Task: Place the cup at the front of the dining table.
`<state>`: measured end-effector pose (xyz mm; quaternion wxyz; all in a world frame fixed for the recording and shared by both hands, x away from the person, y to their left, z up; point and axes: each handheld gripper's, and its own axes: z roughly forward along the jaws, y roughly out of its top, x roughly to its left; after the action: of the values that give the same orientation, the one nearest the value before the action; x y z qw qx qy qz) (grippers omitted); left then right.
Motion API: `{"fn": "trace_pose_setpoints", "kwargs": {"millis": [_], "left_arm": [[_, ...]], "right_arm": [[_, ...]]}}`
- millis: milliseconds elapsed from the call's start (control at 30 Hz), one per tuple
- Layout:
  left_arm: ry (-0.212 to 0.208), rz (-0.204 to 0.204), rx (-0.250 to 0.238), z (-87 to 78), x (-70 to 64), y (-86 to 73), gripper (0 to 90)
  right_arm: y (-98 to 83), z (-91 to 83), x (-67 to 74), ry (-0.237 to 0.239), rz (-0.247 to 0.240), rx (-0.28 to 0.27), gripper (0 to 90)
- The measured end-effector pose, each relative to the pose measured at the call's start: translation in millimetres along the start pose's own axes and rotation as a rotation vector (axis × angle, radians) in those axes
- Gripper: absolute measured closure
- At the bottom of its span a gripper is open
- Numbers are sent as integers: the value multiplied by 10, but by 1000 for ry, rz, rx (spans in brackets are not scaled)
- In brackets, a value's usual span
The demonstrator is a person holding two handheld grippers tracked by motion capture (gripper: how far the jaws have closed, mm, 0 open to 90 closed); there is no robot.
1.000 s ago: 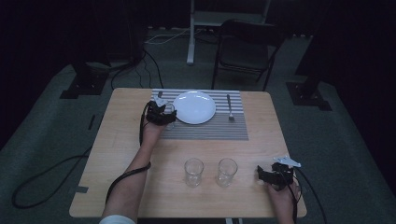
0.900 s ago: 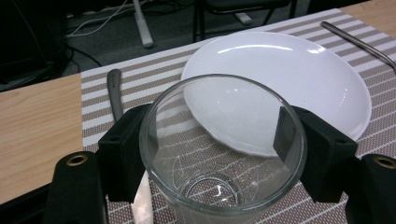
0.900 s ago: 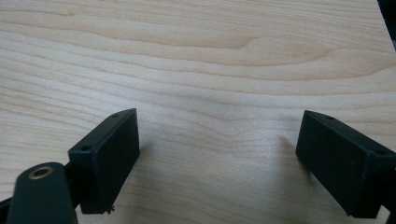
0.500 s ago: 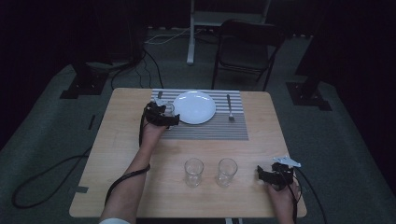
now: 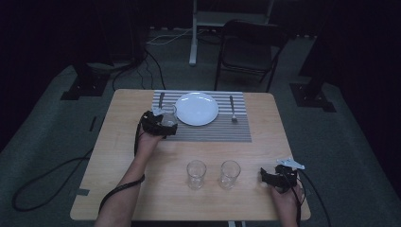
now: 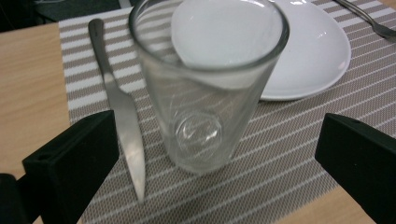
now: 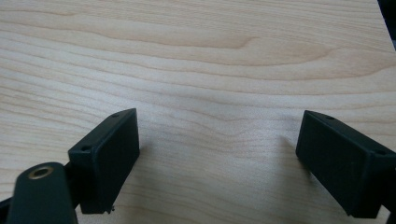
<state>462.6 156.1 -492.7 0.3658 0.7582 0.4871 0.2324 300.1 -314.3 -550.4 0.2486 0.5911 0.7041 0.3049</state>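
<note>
Glasses: three; one plate.

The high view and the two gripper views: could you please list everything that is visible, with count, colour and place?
Table: one, light wood, centre.
Placemat: one, grey striped, far half of table.
Plate: one, white, on placemat.
Knife: one, silver, left of plate.
Fork: one, silver, right of plate.
Placed glass: one, clear, on placemat beside knife.
Waiting glasses: two, clear, near edge.
Chair: one, dark, beyond table.
Left claw: black, open around placed glass, apart from it.
Right claw: black, open over bare table.
</note>
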Motion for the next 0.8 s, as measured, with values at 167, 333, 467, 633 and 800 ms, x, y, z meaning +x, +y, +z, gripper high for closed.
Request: {"fn": "trace_pose_setpoints", "kwargs": {"millis": [167, 333, 467, 633, 800], "left_arm": [[9, -6, 12, -99, 61, -107, 2], [11, -20, 14, -212, 130, -198, 2], [3, -2, 18, -300, 146, -286, 2], [-28, 5, 27, -400, 148, -411, 2], [-37, 7, 32, -492, 139, -527, 2]], "right_arm": [[0, 0, 0, 0, 0, 0, 131], [0, 0, 1, 0, 0, 0, 131], [0, 0, 0, 0, 0, 0, 131], [0, 0, 0, 0, 0, 0, 131], [0, 0, 0, 0, 0, 0, 131]]}}
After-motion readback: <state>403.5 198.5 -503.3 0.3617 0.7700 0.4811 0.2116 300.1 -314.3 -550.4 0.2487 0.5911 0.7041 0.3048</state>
